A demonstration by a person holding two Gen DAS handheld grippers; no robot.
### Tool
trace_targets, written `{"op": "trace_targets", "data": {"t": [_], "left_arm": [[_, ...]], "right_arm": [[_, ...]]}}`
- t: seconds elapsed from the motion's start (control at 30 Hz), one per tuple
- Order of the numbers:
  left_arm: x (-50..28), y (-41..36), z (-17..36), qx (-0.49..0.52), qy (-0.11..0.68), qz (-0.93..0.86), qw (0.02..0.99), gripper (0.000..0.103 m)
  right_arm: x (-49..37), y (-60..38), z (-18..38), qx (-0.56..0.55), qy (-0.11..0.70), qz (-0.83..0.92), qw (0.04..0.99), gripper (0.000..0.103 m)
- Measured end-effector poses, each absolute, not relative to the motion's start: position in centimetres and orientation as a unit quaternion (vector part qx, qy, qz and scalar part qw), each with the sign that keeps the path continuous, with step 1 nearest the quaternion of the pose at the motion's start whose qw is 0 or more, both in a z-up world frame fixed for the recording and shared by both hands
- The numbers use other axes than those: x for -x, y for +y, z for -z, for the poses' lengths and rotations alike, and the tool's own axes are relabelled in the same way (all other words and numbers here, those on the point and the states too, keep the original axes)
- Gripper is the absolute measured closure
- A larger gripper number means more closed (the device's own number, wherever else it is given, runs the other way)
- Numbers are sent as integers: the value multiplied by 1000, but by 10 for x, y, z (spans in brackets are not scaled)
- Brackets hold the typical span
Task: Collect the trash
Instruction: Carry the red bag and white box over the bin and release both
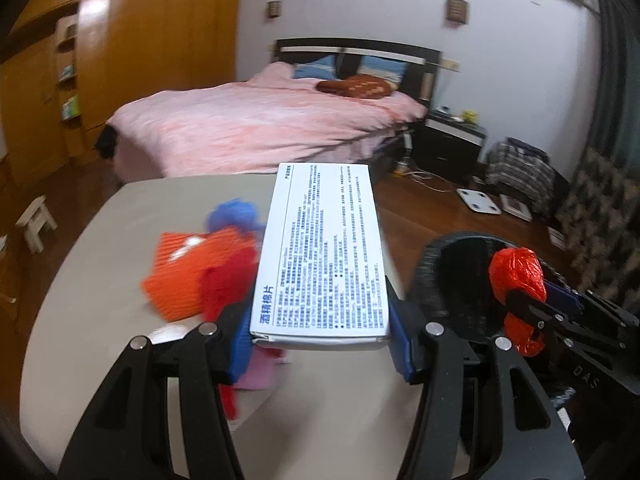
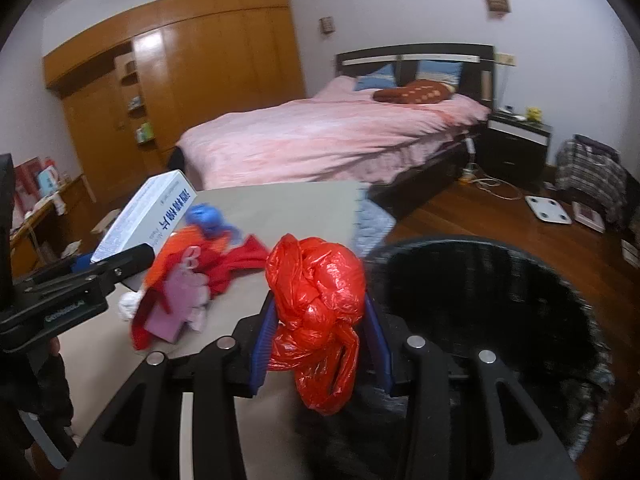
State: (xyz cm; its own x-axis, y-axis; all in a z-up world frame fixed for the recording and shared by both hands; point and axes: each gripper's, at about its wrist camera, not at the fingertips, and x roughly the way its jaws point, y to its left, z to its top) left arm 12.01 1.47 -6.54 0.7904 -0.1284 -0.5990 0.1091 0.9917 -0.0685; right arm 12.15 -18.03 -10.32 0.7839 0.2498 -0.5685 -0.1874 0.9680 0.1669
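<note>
The right tongs [image 2: 320, 336], clamped on the red bag [image 2: 316, 300], stand nearer the black bin [image 2: 500, 320] at their right than the left tongs [image 1: 320, 344], which grip the white box [image 1: 320, 252] lengthwise over the desk [image 1: 100, 280].

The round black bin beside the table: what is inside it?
The round black bin shows only a dark interior; nothing is visible in it. The crumpled red plastic bag and right tool cover its near-left part.
</note>
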Motion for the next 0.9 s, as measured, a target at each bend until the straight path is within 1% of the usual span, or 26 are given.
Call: {"op": "trace_targets", "data": {"t": [0.43,0.7,0.73,0.77,0.83,0.87,0.9], "left_arm": [[-138,-93,80,-19,324,176,929,49],[-148,-130,89,-16,336,221,916,48],[-150,-131,90,-13,338,229,913,46],[-150,-131,91,-12,339,231,912,38],[-151,-129,92,-9,337,233,912,30],[-151,-127,92,-9,336,231,913,29],[-150,-122,91,-10,333,226,915,28]], "right_arm": [[-107,-269,109,-63,307,-10,949,61],[-106,-293,113,-71,308,18,949,58],[-105,-295,113,-71,308,23,948,53],[-106,-296,114,-71,309,26,948,51],[-103,-299,115,-70,307,35,949,36],[-102,-301,114,-69,303,41,950,33],[-102,-301,113,-67,301,43,950,25]]}}
